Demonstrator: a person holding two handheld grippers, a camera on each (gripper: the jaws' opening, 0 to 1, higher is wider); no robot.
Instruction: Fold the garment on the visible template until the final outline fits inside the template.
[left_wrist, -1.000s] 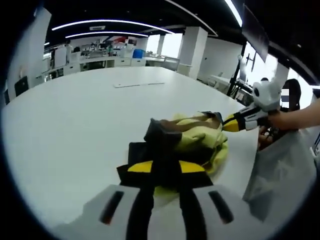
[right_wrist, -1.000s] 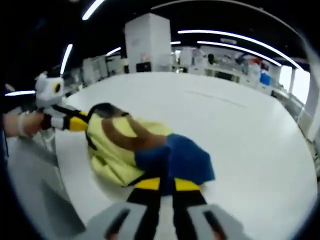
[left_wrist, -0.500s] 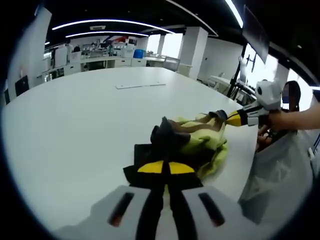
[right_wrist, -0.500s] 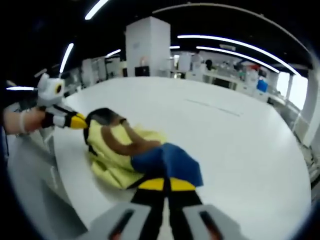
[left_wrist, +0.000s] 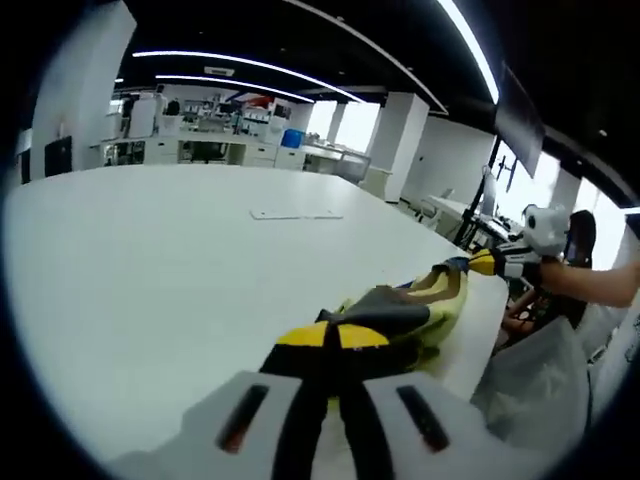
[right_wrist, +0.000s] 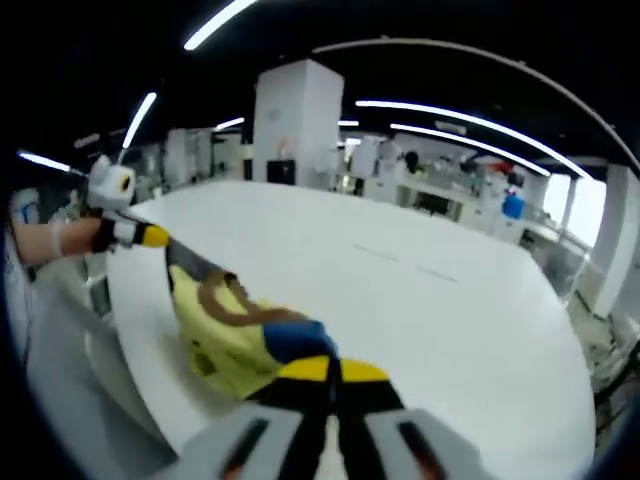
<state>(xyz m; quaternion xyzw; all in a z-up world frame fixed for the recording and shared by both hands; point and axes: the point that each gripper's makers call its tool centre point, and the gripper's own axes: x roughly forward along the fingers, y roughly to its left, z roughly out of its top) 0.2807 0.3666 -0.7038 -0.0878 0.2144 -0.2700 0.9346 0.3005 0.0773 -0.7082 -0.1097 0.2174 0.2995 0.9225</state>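
A yellow garment (left_wrist: 425, 300) with dark blue and brown parts hangs stretched low over the white table (left_wrist: 150, 260), close to its edge. My left gripper (left_wrist: 335, 338) is shut on its dark end at the bottom of the left gripper view. The right gripper (left_wrist: 480, 263) comes in from the right, clamped on the far end. In the right gripper view the garment (right_wrist: 225, 335) runs from my right gripper (right_wrist: 328, 372), shut on the blue part, to the left gripper (right_wrist: 155, 237) at the far left.
A flat pale strip (left_wrist: 295, 214) lies further out on the table (right_wrist: 450, 320). The table edge runs just beside the garment. A person's hand (left_wrist: 600, 285) and a grey bag (left_wrist: 530, 380) are past the edge. Pillars and desks stand far behind.
The garment has been drawn out between the two grippers, from a bunched heap to a longer, thinner shape. Both views have dropped lower toward the table. Both grippers keep their hold.
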